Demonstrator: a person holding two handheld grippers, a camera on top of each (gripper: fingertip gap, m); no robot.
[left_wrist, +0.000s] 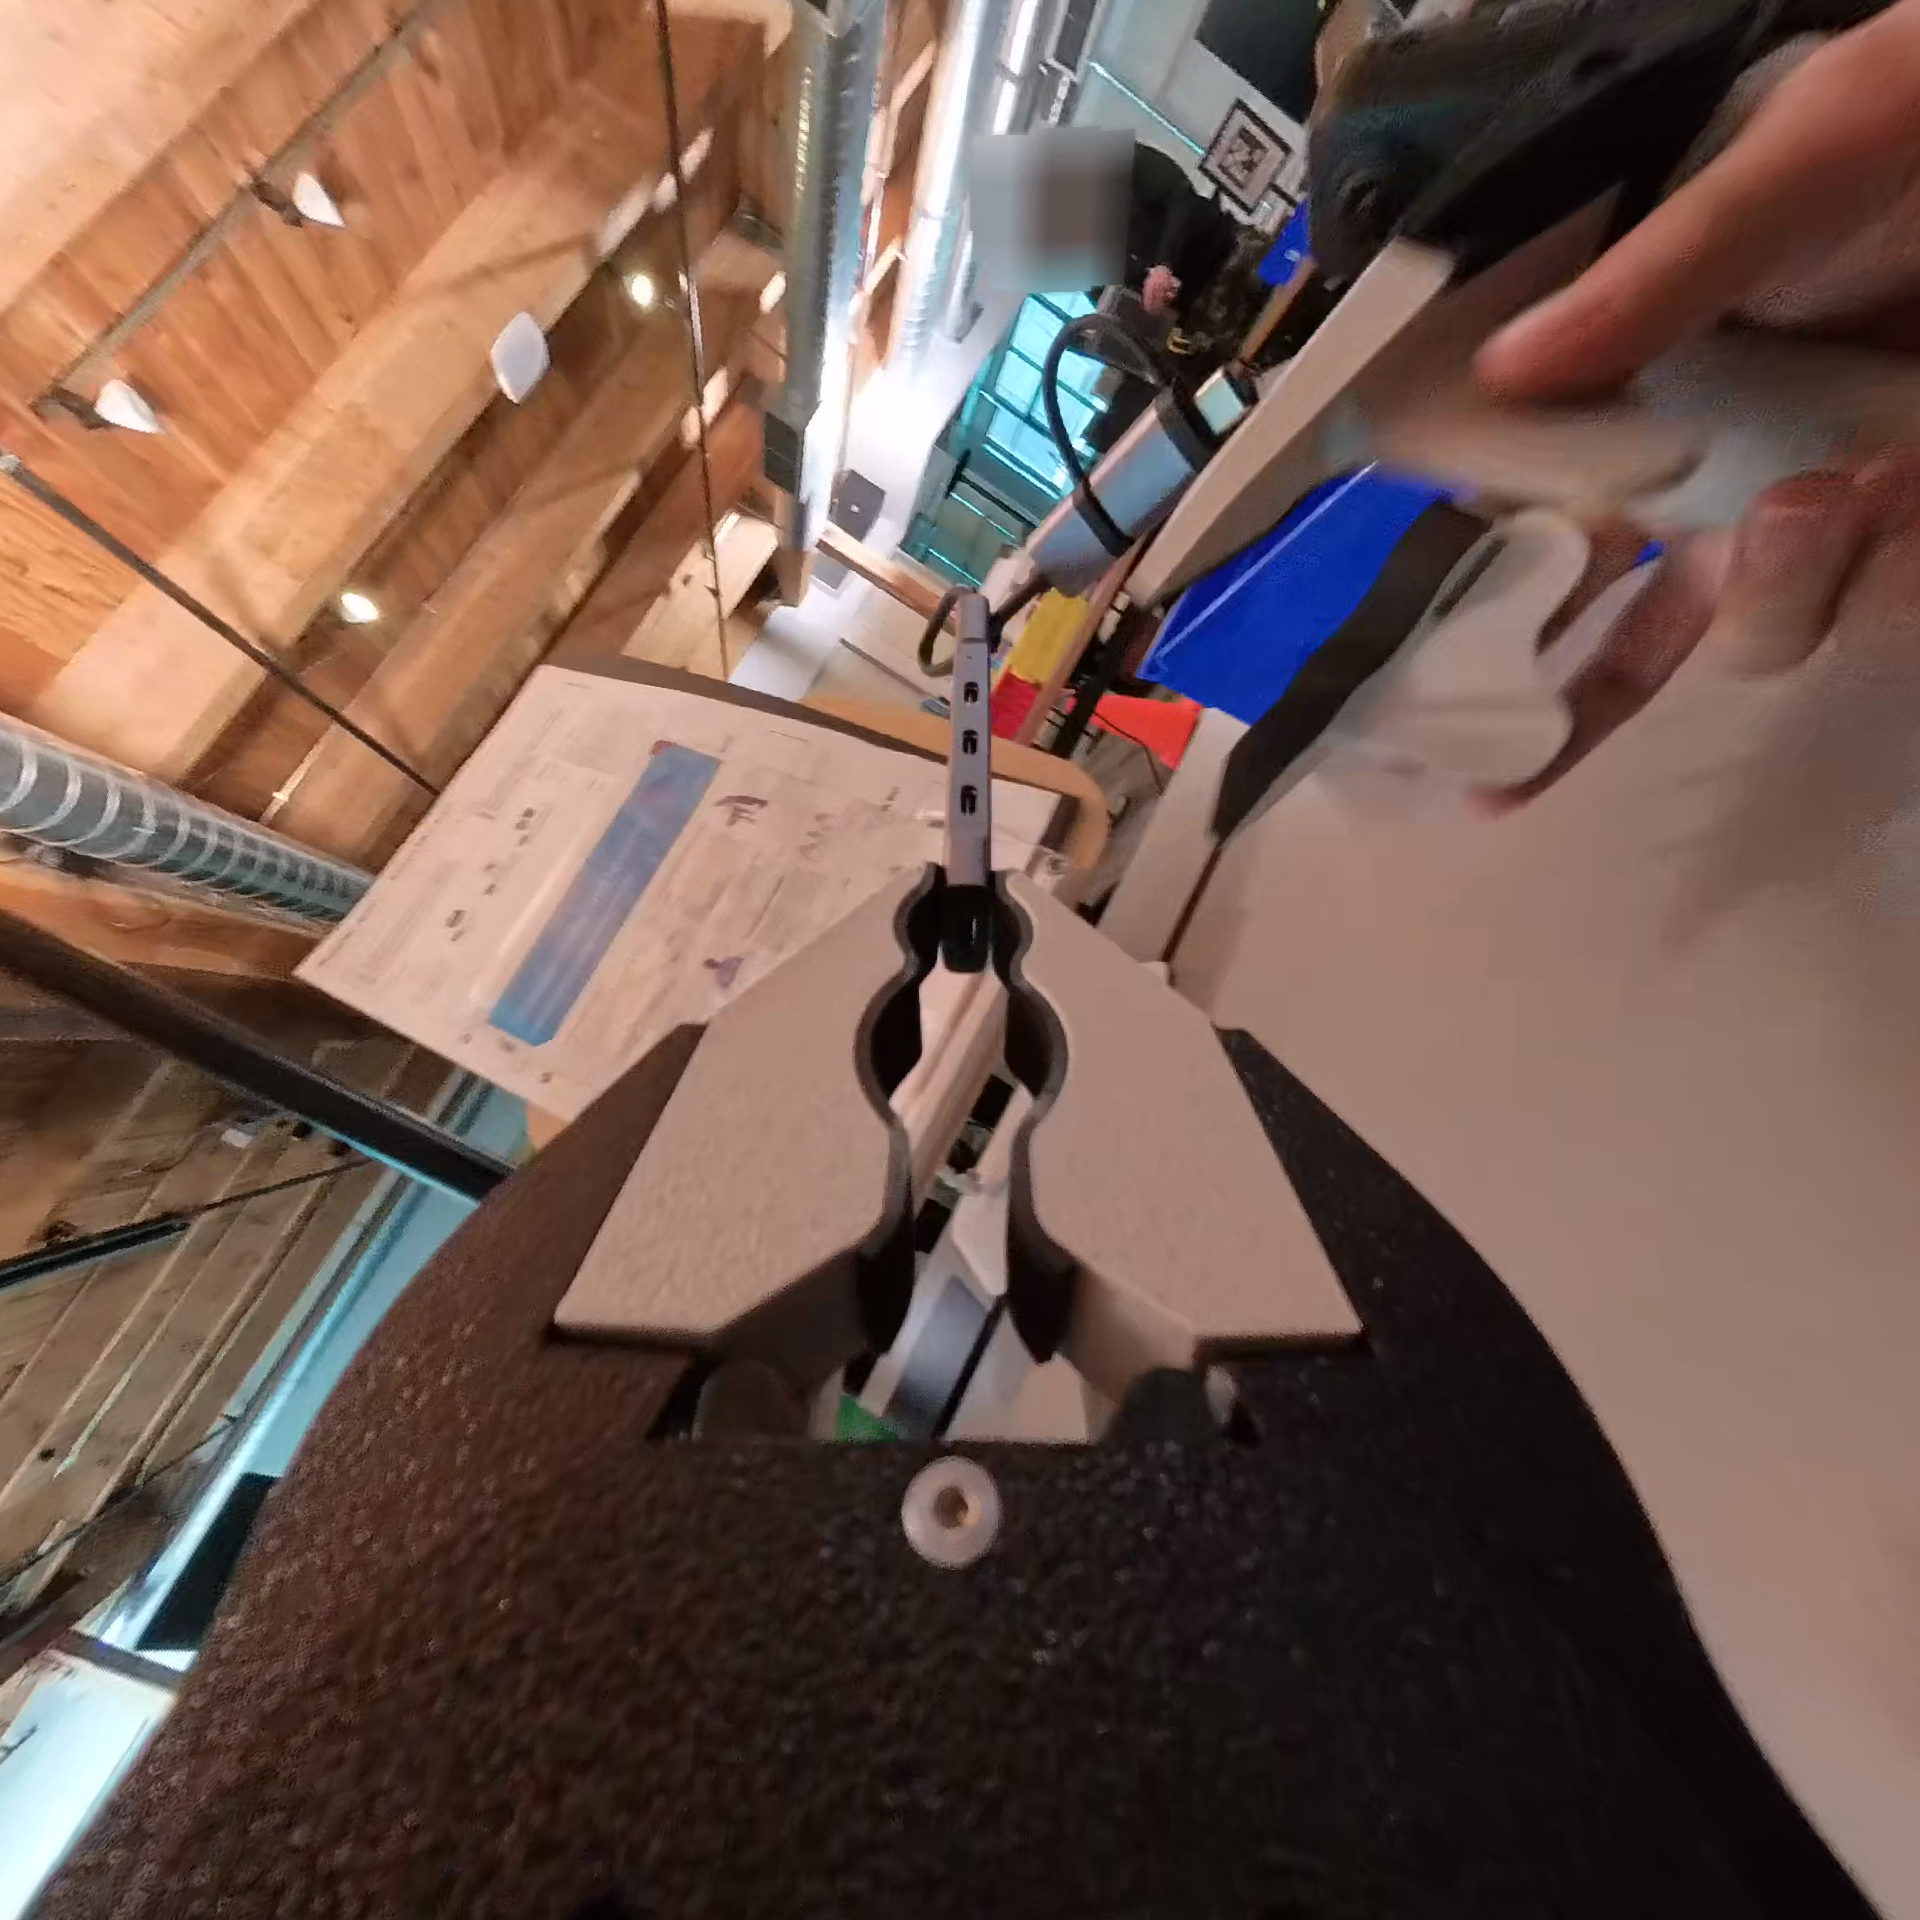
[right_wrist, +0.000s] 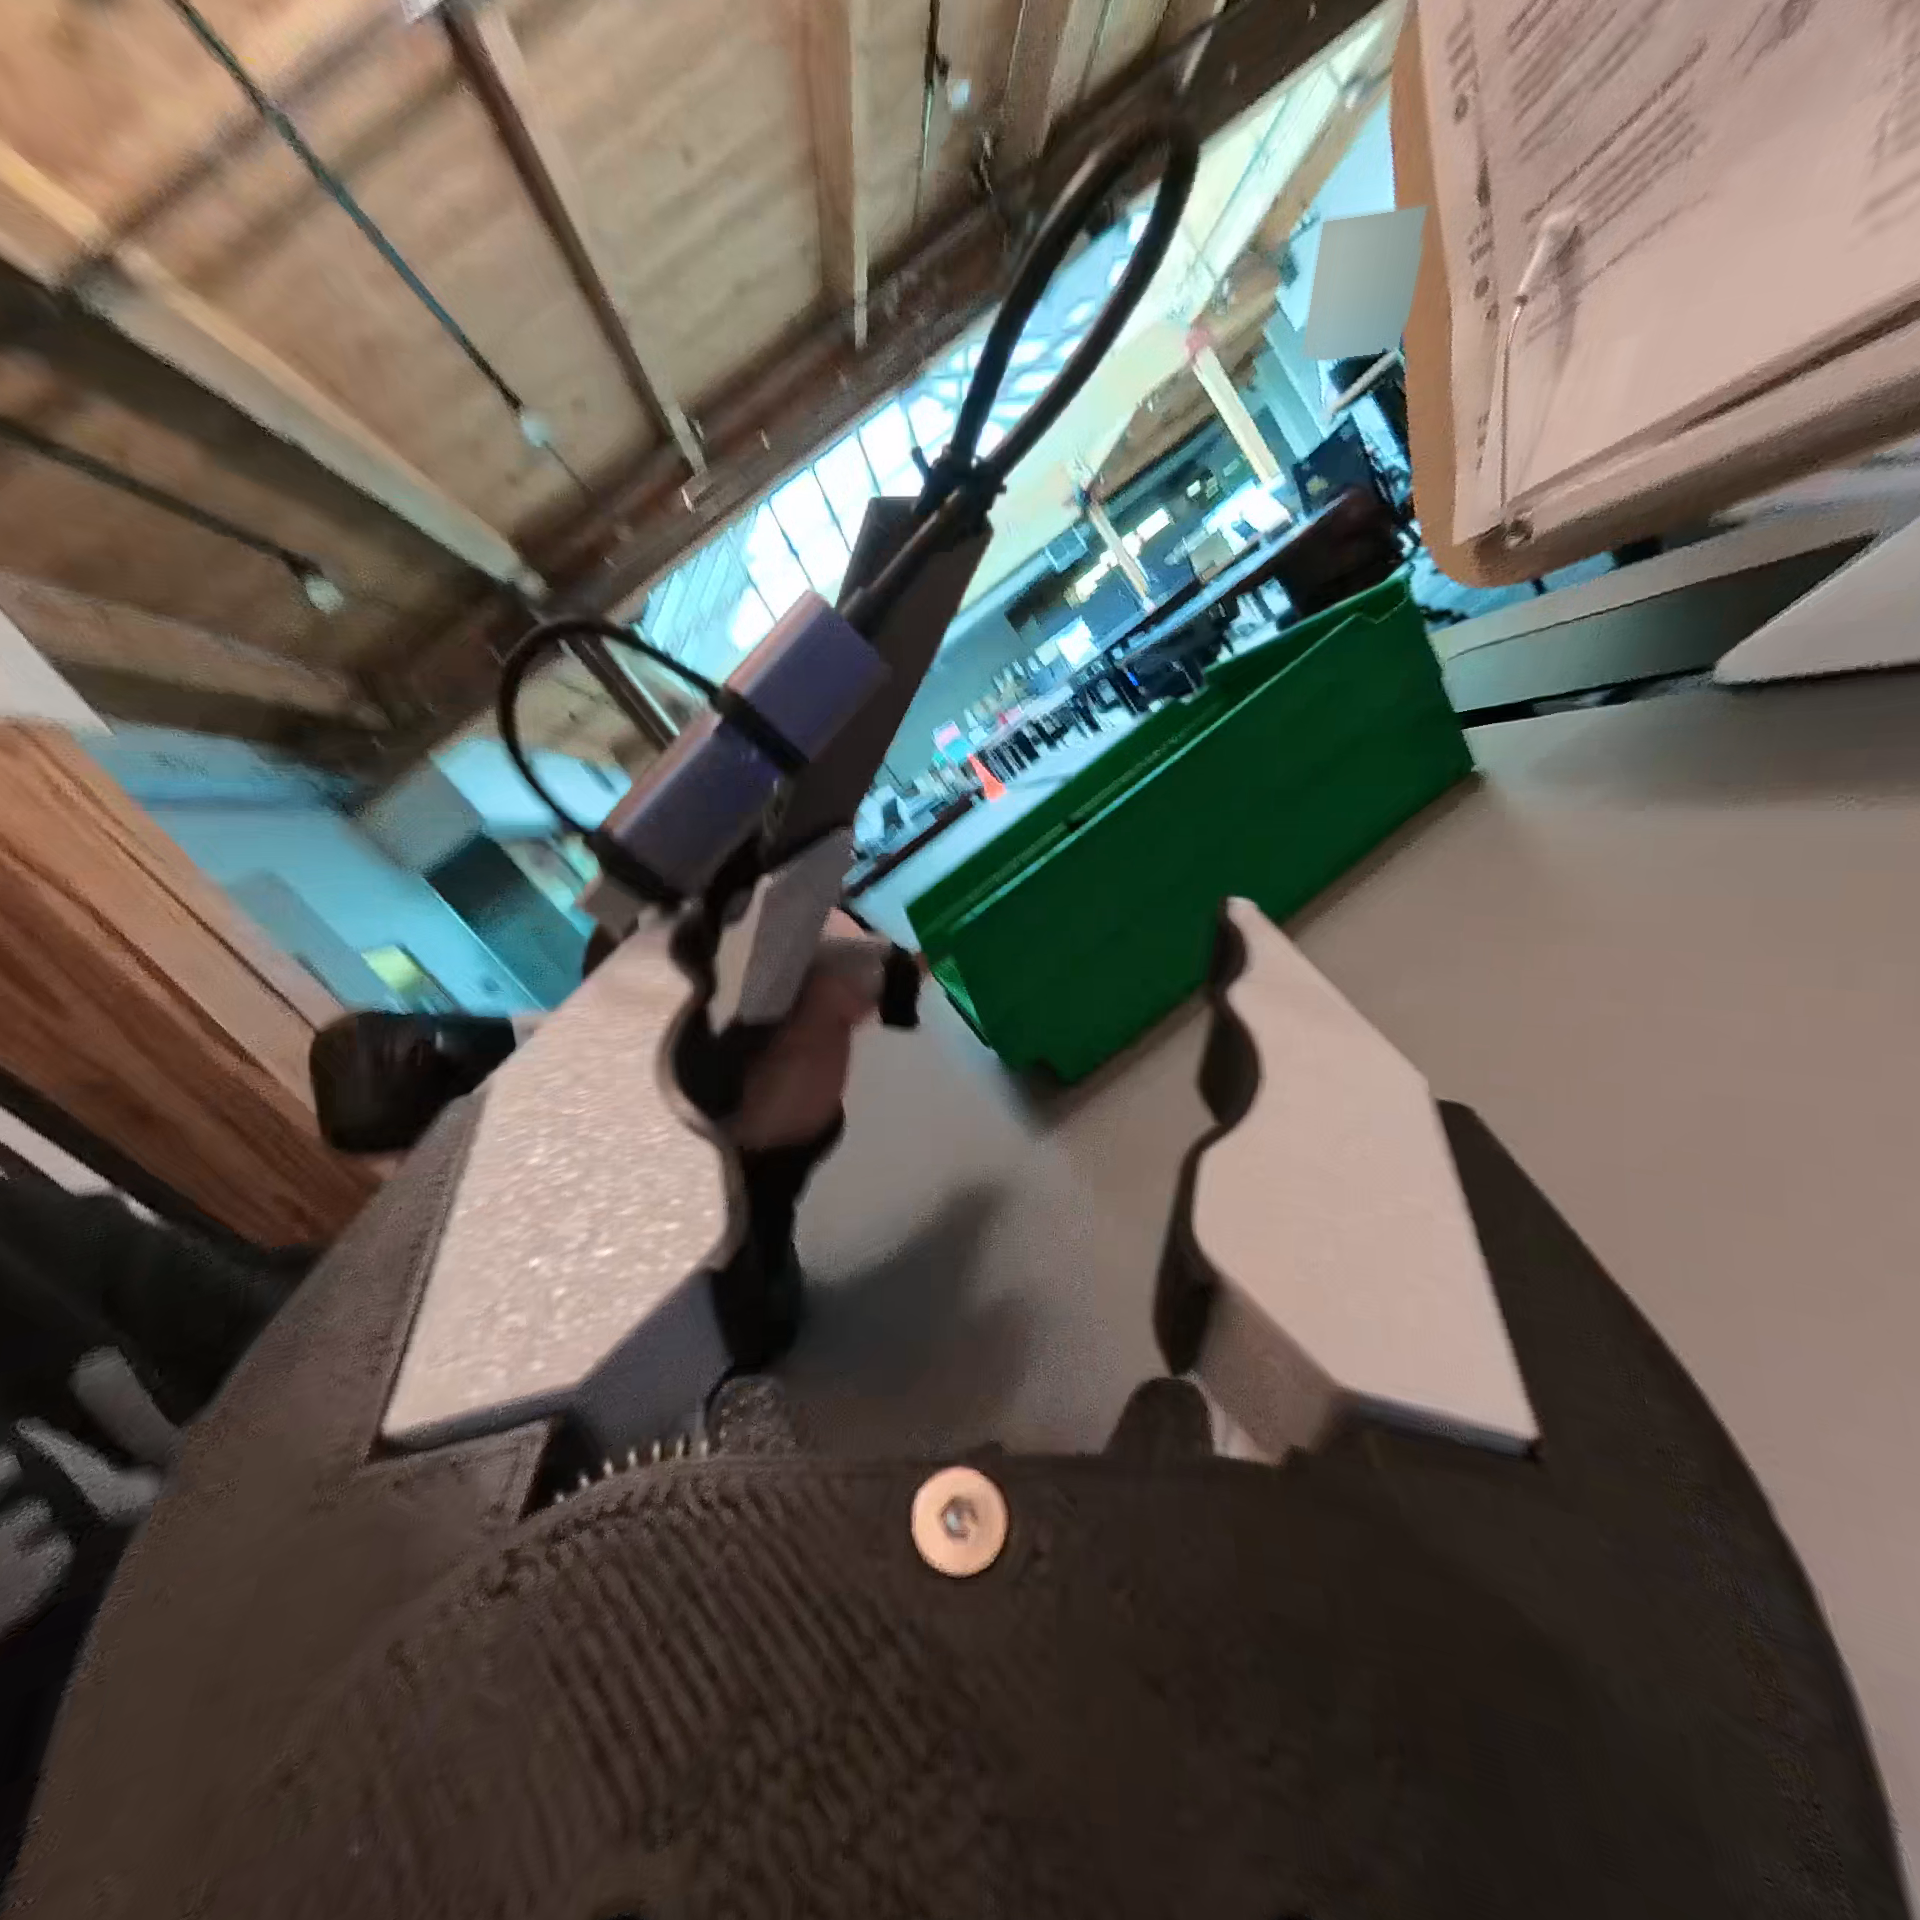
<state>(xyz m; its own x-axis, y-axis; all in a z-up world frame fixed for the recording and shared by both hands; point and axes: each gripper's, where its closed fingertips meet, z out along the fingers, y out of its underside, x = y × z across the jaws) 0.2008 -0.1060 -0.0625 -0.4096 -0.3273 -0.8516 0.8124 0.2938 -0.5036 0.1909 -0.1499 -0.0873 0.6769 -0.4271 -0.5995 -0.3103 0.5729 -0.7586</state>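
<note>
The left gripper (left_wrist: 966, 906) was clenched on a slim grey USB hub (left_wrist: 971, 748), which was pinched edge-on by its near end at the very tips of the fingers. The hub stood out lengthwise past them toward the centre of the frame, lifted clear of the surface (left_wrist: 1507, 1143), and its row of ports was turned to the camera. A black cable (left_wrist: 933, 644) was looped at its far end. So narrow a hold (only the last notch of the pads was used) was judged liable to let the hub pivot, and a level, unhurried carry was judged best.

The right gripper (right_wrist: 961, 925) was released, its fingers spread wide with nothing between them. In the right wrist view the hub was seen just beyond the left-hand finger, at centre left of the frame. A green bin (right_wrist: 1195, 852) lay on the surface behind it.

A blue bin (left_wrist: 1278, 613) and a second grey adapter (left_wrist: 1122, 488) were seen at upper right of the left wrist view, and a blurred hand (left_wrist: 1683, 468) beside them.
</note>
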